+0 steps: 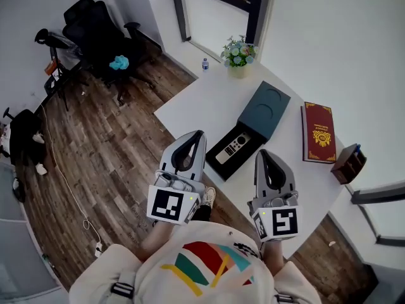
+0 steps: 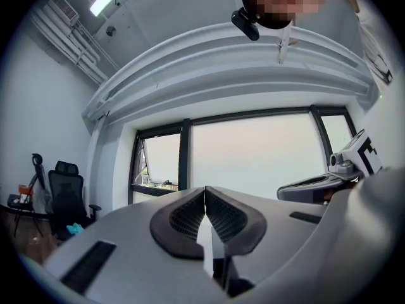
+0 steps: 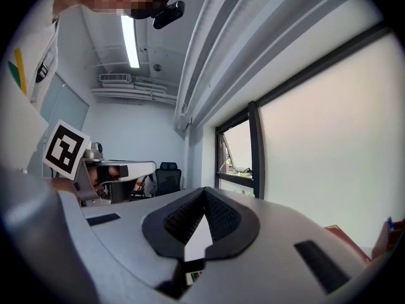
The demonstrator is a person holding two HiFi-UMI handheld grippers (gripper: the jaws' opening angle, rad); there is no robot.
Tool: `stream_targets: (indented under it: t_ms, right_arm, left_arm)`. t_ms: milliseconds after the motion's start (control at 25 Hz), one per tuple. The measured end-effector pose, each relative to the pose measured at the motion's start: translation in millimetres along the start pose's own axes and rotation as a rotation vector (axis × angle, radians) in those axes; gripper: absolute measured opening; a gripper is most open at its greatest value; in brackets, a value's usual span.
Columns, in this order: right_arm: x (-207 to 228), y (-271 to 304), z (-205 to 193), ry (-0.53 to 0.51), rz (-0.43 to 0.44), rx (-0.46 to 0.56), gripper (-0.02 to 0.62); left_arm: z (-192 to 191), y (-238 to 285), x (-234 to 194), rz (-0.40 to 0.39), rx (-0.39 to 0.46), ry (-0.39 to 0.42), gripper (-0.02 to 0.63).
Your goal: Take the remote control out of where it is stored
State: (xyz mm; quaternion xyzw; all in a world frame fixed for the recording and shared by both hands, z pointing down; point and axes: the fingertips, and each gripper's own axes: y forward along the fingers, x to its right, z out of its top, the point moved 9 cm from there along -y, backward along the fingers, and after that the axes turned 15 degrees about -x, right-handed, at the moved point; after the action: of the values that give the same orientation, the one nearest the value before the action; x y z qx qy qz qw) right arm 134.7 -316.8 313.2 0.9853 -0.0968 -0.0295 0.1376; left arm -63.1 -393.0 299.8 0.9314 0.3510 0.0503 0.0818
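You are holding left hand-held gripper (image 1: 196,136) and right hand-held gripper (image 1: 262,155) closed, empty; remote control (image 1: 231,147) lying untouched in open box (image 1: 248,152); removal remaining.

Red book (image 1: 318,133) lettering unreadable

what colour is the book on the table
The hardcover book is dark red with gold; head view.
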Motion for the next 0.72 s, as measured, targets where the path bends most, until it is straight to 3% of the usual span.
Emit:
stream_targets:
  t_ms: [320,520,720]
  right_arm:
    - [-5.9,79.7,18.3,0.037,-0.031,-0.036,-0.008]
    - [5.3,87.9,11.5,0.057,-0.080,-0.083,-0.008]
    - [31.2,78.5,-8.1,0.133,-0.161,-0.146,-0.008]
  left_arm:
    - [-1.7,61.3,-51.7,-0.089,-0.064,-0.008,0.011]
    - [-14.3,96.2,-48.8,-0.180,-0.121,-0.010,0.011]
    - [-43.5,128.3,-11.5,-0.337,-0.316,0.024,0.011]
